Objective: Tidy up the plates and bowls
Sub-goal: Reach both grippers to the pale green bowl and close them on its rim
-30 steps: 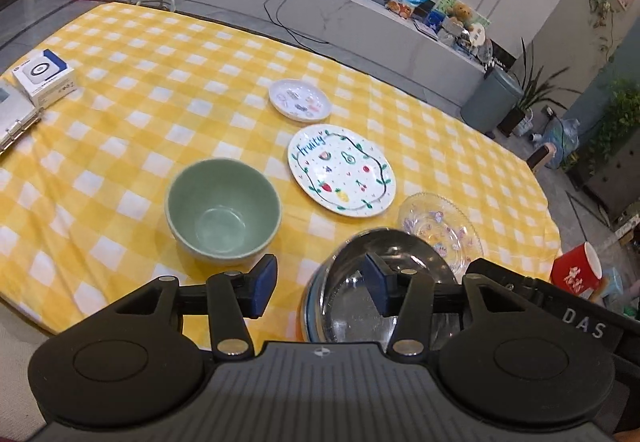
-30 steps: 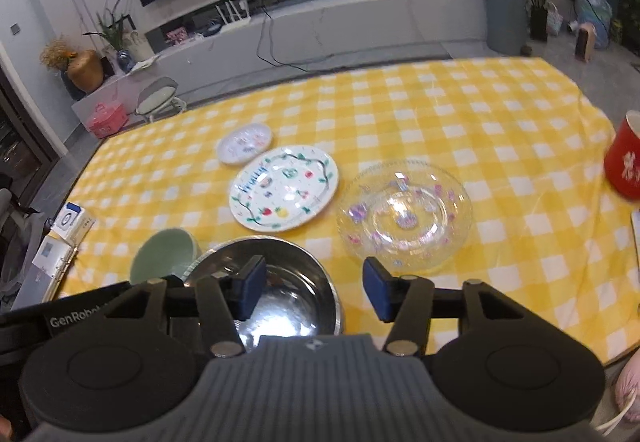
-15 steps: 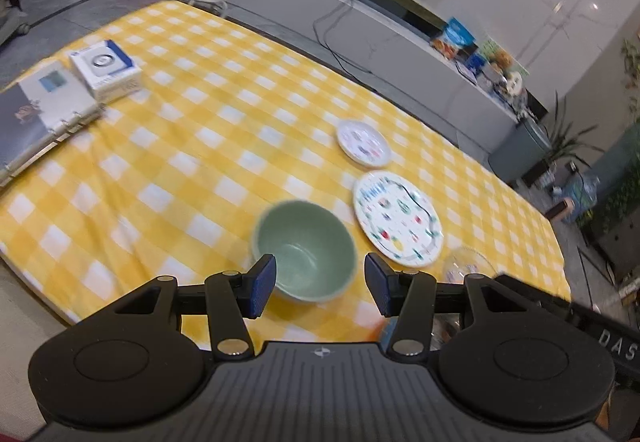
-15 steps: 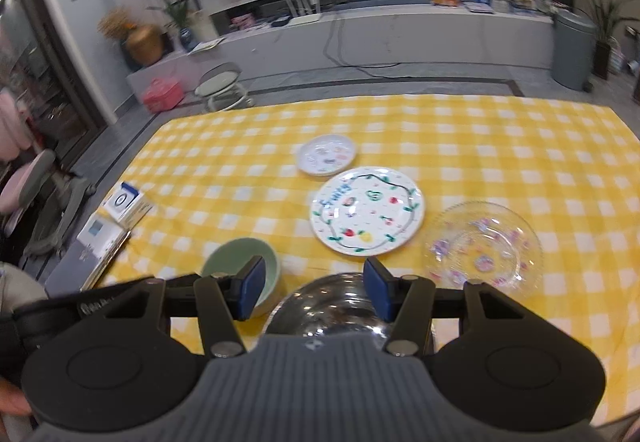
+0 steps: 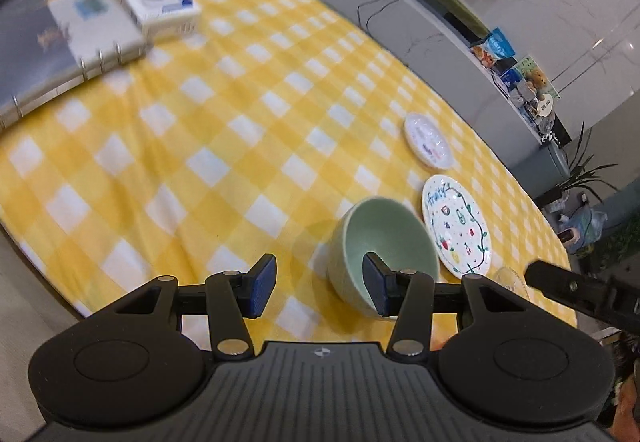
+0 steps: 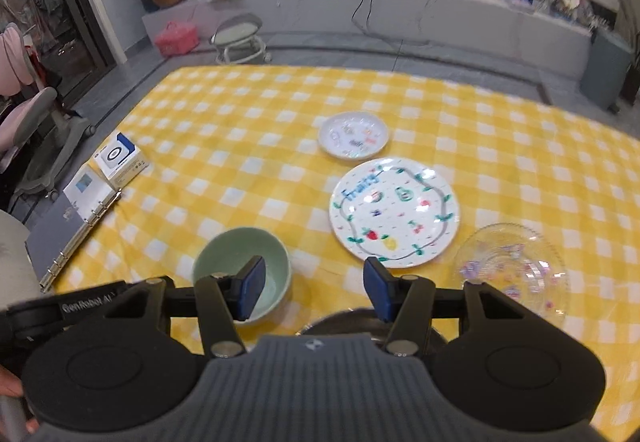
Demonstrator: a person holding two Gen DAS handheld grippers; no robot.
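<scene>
A pale green bowl (image 5: 384, 238) stands on the yellow checked cloth; it also shows in the right wrist view (image 6: 244, 262). My left gripper (image 5: 320, 286) is open and empty, just left of the bowl, its right finger in front of the bowl's rim. My right gripper (image 6: 312, 290) is open and empty above a steel bowl (image 6: 360, 322), which is mostly hidden. Beyond lie a large "Fruity" plate (image 6: 394, 211), a small white plate (image 6: 354, 135) and a clear glass plate (image 6: 516, 270).
A ring binder (image 5: 52, 49) and a white box (image 5: 158, 3) lie at the table's left end (image 6: 120, 157). A stool (image 6: 240, 37) and a long grey TV bench (image 6: 400, 13) stand beyond the table. The cloth's near edge is close below both grippers.
Both grippers have swung left. The green bowl now sits right of centre in the left view, and the steel bowl has dropped almost out of both views.
</scene>
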